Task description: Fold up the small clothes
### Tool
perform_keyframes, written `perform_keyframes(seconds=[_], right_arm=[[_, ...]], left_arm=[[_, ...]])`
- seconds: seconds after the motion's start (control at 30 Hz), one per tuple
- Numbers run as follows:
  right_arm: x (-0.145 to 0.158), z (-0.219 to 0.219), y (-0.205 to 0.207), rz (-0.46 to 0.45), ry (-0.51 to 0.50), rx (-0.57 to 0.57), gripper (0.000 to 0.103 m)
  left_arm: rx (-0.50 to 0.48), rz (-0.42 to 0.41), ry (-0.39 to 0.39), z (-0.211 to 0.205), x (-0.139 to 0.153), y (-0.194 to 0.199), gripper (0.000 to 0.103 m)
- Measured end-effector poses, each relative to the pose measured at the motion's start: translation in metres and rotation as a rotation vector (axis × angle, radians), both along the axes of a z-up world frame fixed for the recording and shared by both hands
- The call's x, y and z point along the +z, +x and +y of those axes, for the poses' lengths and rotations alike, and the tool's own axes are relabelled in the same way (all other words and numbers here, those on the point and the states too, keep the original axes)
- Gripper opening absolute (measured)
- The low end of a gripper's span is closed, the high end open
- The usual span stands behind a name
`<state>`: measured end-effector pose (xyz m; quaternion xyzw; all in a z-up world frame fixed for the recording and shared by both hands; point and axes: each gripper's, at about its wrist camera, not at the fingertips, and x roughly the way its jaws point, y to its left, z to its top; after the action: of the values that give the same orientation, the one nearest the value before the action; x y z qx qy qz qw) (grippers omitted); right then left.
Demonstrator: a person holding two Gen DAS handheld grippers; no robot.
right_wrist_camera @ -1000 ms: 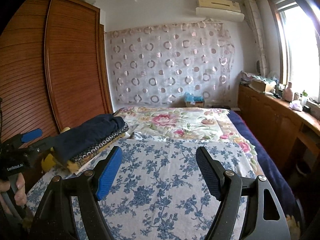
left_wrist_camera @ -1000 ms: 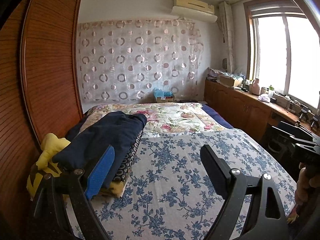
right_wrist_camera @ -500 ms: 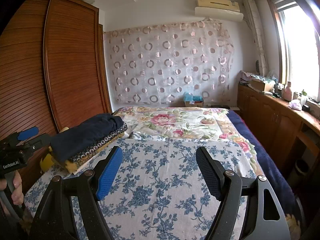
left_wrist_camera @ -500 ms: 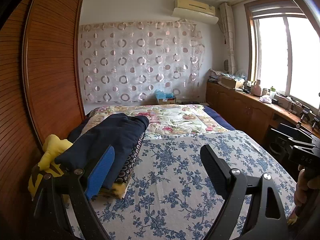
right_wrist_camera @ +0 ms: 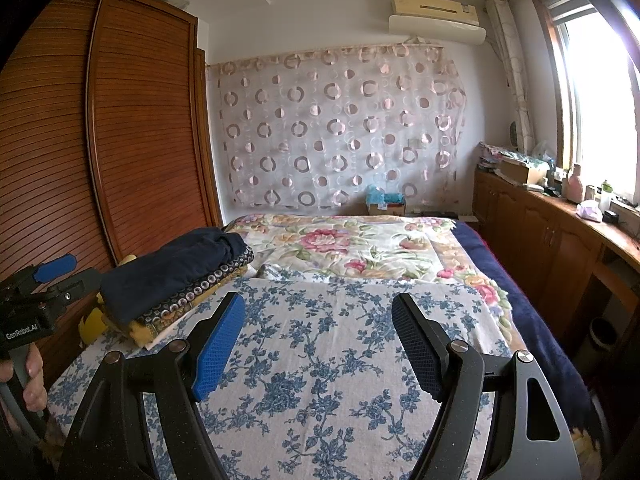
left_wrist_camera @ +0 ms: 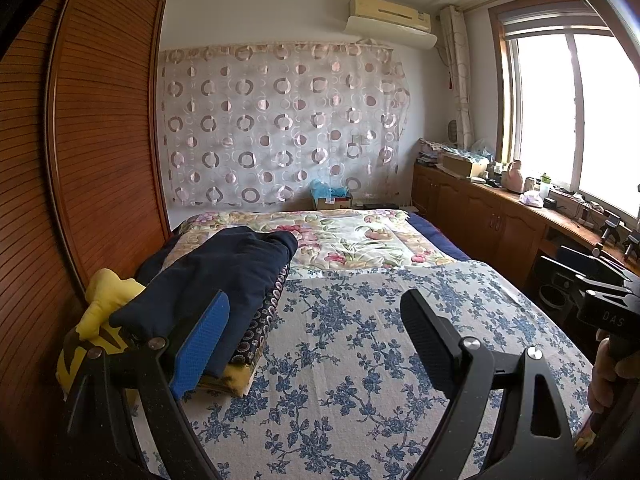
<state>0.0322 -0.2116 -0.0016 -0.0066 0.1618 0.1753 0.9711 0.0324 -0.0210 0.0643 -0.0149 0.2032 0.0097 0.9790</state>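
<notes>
A stack of folded clothes (left_wrist_camera: pixel 224 280) lies at the left edge of the bed: a dark navy garment on top, a dark circle-patterned one under it, yellow cloth at the bottom. The same stack (right_wrist_camera: pixel 172 272) shows at the left of the right wrist view. My left gripper (left_wrist_camera: pixel 316 320) hovers open over the blue-flowered sheet (left_wrist_camera: pixel 360 360), nothing between its fingers, its left finger just in front of the stack. My right gripper (right_wrist_camera: pixel 318 320) is open and empty too, above the sheet (right_wrist_camera: pixel 320 380). Each view catches the other gripper at its edge, held by a hand.
A slatted wooden wardrobe (left_wrist_camera: pixel 80 160) runs close along the bed's left side. A pink-flowered quilt (right_wrist_camera: pixel 344 248) covers the far half of the bed. On the right a wooden cabinet (left_wrist_camera: pixel 500 216) with clutter on top stands under the window. A crumpled yellow garment (left_wrist_camera: pixel 104 296) lies beside the stack.
Both views have tilted up very slightly. The stack and both grippers' jaws look unchanged.
</notes>
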Motion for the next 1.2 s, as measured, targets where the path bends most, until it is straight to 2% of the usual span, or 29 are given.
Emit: perform_keyframes(seconds=[1.2], right_arm=[[0.0018,-0.0057,0.0044,-0.001,0.000,0.003,0.078]], left_arm=[[0.000,0.000,0.000,-0.0001,-0.0028,-0.0004,0.088]])
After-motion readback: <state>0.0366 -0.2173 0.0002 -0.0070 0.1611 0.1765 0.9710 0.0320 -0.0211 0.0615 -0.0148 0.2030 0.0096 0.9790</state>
